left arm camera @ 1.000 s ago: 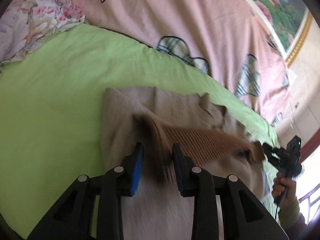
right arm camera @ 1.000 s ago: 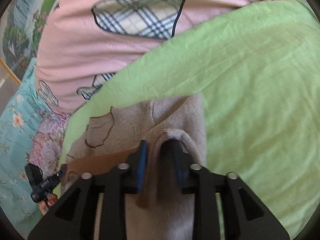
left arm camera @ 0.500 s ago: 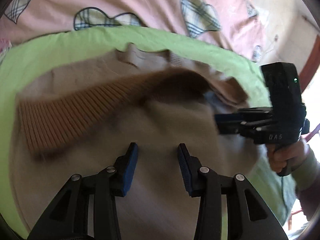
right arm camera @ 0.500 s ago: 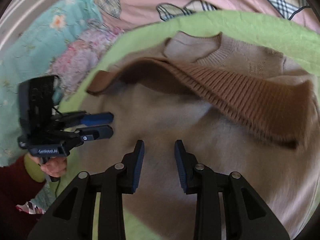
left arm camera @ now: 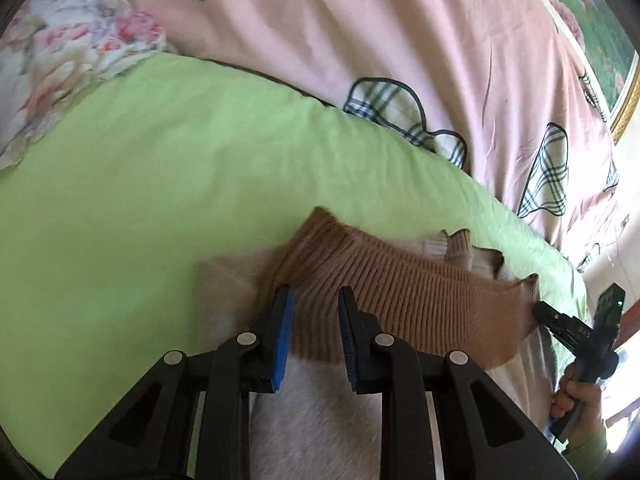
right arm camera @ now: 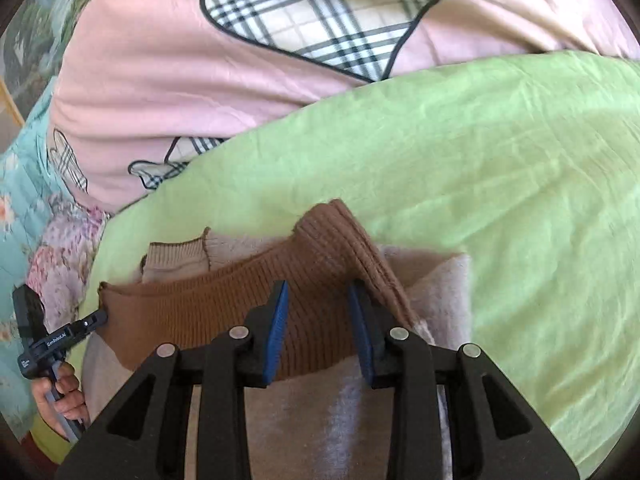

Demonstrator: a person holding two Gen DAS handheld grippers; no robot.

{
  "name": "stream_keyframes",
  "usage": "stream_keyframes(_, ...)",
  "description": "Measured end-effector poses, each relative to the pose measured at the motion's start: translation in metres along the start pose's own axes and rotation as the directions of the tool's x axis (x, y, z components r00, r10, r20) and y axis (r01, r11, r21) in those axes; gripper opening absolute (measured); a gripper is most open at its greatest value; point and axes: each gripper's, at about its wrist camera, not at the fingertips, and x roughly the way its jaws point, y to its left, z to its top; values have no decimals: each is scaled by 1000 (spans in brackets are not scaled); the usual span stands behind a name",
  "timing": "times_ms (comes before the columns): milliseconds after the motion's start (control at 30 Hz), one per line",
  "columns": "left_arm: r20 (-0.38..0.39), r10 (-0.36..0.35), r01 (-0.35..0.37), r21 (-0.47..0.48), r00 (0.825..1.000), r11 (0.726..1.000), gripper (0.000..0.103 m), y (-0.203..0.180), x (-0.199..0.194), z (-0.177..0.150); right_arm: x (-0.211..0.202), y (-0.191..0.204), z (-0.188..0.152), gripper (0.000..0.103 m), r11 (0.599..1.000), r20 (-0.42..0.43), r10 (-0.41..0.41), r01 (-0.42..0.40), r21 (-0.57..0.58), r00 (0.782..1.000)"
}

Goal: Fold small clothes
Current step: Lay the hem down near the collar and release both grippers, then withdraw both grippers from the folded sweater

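Note:
A beige knit sweater (left arm camera: pixel 320 420) lies on the green sheet (left arm camera: pixel 140 200), its brown ribbed hem (left arm camera: pixel 420 304) folded across the body toward the collar (right arm camera: pixel 176 256). My left gripper (left arm camera: pixel 316 292) is at the hem's left end, jaws closing, pads pressing the ribbed knit between them. My right gripper (right arm camera: pixel 318 286) is at the other end of the hem (right arm camera: pixel 200 312), which lies between its pads without being visibly pinched; a ridge of the hem runs outside the right finger. Each wrist view shows the other gripper in a hand: right gripper (left arm camera: pixel 560 320), left gripper (right arm camera: pixel 80 328).
A pink quilt with plaid heart patches (left arm camera: pixel 360 40) is heaped behind the green sheet (right arm camera: pixel 500 180). Floral bedding (left arm camera: pixel 60 52) lies at the far left, and teal floral cloth (right arm camera: pixel 24 200) is beside it. A gilt picture frame (left arm camera: pixel 624 92) hangs at the far right.
Half a second ago both grippers hovered over the sweater's body, jaws empty, facing each other. Now each is at an end of the brown hem, and the left jaws have narrowed.

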Motion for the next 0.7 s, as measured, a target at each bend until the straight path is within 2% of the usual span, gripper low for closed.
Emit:
stream_keyframes(67, 6, 5, -5, 9, 1000, 1000, 23, 1, -12, -11, -13, 1, -11, 33, 1000, 8, -8, 8, -6, 1000)
stream_keyframes(233, 15, 16, -16, 6, 1000, 1000, 27, 1, -51, -48, -56, -3, -44, 33, 999, 20, 31, -31, 9, 999)
stream_keyframes(367, 20, -27, 28, -56, 999, 998, 29, 2, -87, -94, -79, 3, -77, 34, 998, 10, 58, -59, 16, 998)
stream_keyframes(467, 3, -49, 49, -65, 999, 997, 30, -9, -105, -125, -96, 7, -105, 35, 997, -3, 78, -78, 22, 997)
stream_keyframes(700, -41, -92, 86, -126, 995, 988, 42, -22, -130, -180, -124, 22, -160, 45, 994, -30, 110, -109, 22, 994)
